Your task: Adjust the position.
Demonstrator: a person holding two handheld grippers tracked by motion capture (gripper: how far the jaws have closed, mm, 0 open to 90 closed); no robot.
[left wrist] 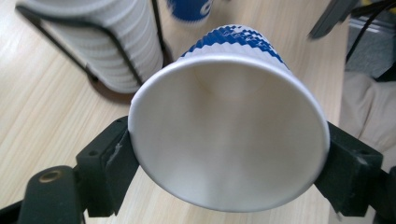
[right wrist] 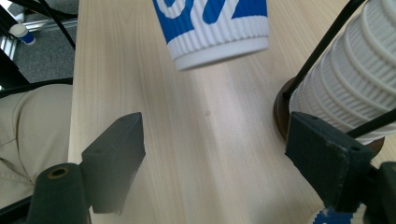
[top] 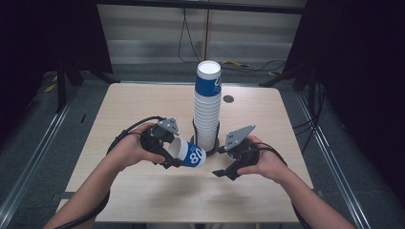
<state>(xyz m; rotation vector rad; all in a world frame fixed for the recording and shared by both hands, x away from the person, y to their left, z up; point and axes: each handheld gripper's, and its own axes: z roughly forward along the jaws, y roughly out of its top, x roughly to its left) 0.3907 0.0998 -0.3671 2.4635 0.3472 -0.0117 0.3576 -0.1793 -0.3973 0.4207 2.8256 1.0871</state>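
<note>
Nearest the lens in the left gripper view: the white mouth of a paper cup [left wrist: 229,135], rim squeezed between the two black fingers [left wrist: 112,163] of the left gripper [top: 177,157] — held by its rim, lying on its side, blue ribbed base pointing away toward the stack.

Largest first: the pale wood counter [top: 143,109] carries everything. Near its middle stands a tall stack of cups [top: 207,107], white ribbed sides w/ a blue-printed cup on top, kept upright by a thin black wire holder [top: 195,129] on a round dark base.

The held cup hangs just left of the stack's foot, above the counter, tilted approx. level; in the high view its blue band w/ white print faces right.

The right gripper [top: 220,161] sits just right of the stack's base, fingers [right wrist: 116,158] standing wide w/ nothing between them — bare counter shows in the gap, the stack beside one finger, the held cup's base just ahead.
</note>
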